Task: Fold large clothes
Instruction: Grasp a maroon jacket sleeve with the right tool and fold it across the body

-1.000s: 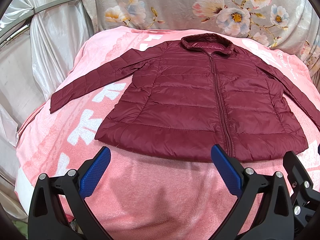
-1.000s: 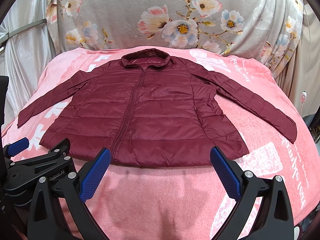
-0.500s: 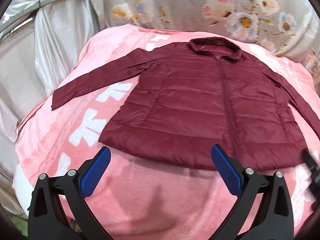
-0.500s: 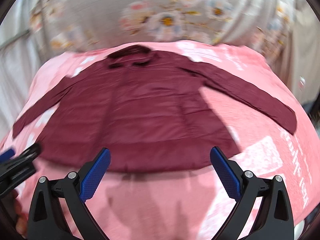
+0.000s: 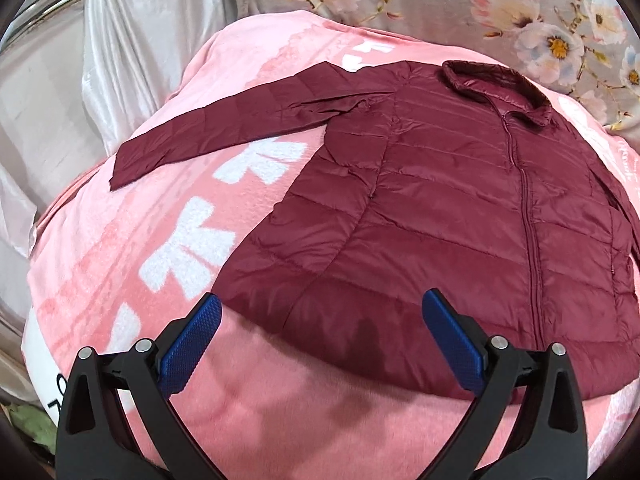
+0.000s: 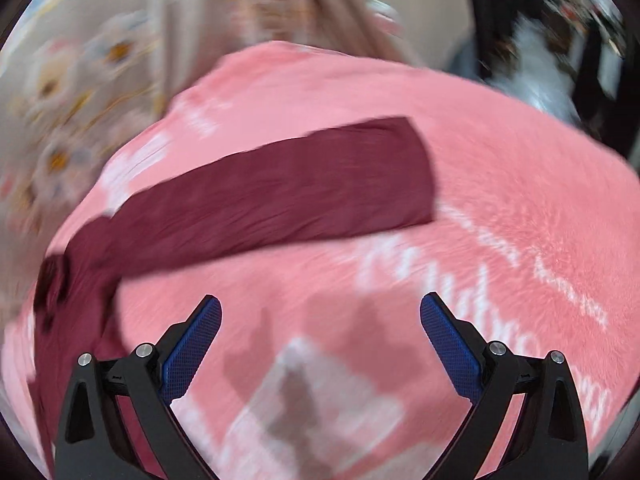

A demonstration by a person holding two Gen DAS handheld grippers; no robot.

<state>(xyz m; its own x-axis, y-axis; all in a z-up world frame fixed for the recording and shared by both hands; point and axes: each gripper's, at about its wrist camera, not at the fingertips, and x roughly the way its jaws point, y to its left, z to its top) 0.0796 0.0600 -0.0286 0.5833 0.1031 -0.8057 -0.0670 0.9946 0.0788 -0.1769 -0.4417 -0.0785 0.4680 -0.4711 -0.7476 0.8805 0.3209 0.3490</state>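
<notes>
A maroon puffer jacket (image 5: 440, 208) lies flat, front up and zipped, on a pink blanket (image 5: 168, 208), collar at the far side. Its left sleeve (image 5: 224, 132) stretches out to the left. My left gripper (image 5: 320, 344) is open and empty, just above the jacket's lower left hem. In the blurred right wrist view the jacket's right sleeve (image 6: 280, 200) lies across the blanket (image 6: 500, 208), cuff to the right. My right gripper (image 6: 320, 344) is open and empty over bare blanket, short of the sleeve.
A floral sheet (image 5: 520, 20) hangs behind the blanket and shiny grey fabric (image 5: 60, 100) lies at the left. The blanket has white lettering (image 5: 192, 248). Dark clutter (image 6: 560, 40) shows beyond the blanket's right edge.
My left gripper moved closer to the jacket's lower left hem. My right gripper swung right, from facing the whole jacket to facing the right sleeve. Both stayed open.
</notes>
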